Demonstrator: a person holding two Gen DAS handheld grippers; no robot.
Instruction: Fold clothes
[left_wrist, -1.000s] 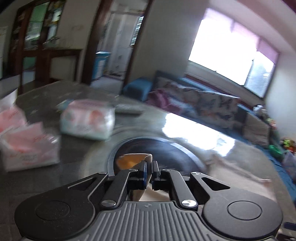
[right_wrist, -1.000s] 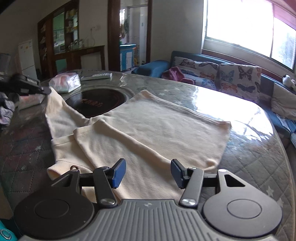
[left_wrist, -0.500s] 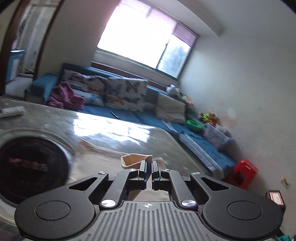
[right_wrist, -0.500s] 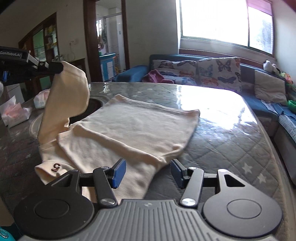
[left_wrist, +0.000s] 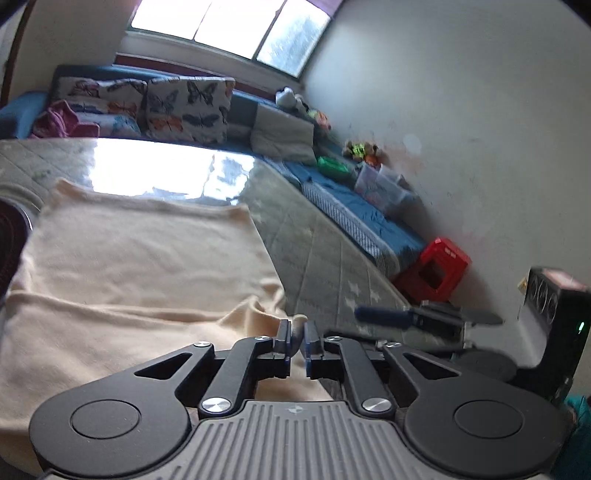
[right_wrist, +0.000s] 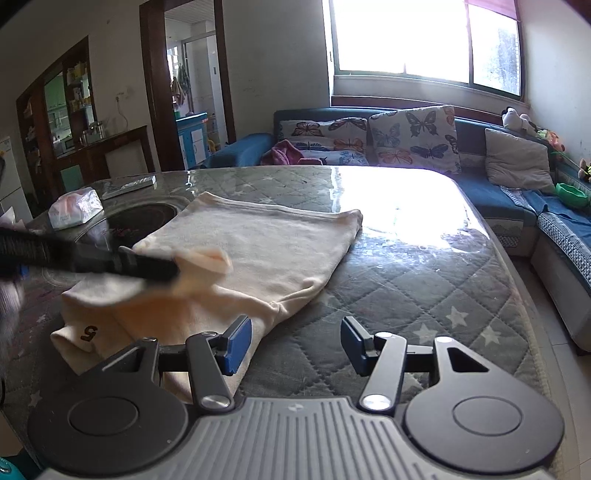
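Our left gripper (left_wrist: 296, 336), jaws clamped on a sleeve end of the cream knit garment (right_wrist: 258, 251), holds it above the garment's body on the grey quilted star-patterned table (right_wrist: 424, 288). Our right gripper (right_wrist: 295, 341) hovers at the near hem, jaws wide apart, holding nothing.

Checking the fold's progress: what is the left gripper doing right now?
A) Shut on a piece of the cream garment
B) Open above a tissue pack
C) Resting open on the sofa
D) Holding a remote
A: the left gripper has its fingers closed on a fold of the cream garment, while the right gripper is open.
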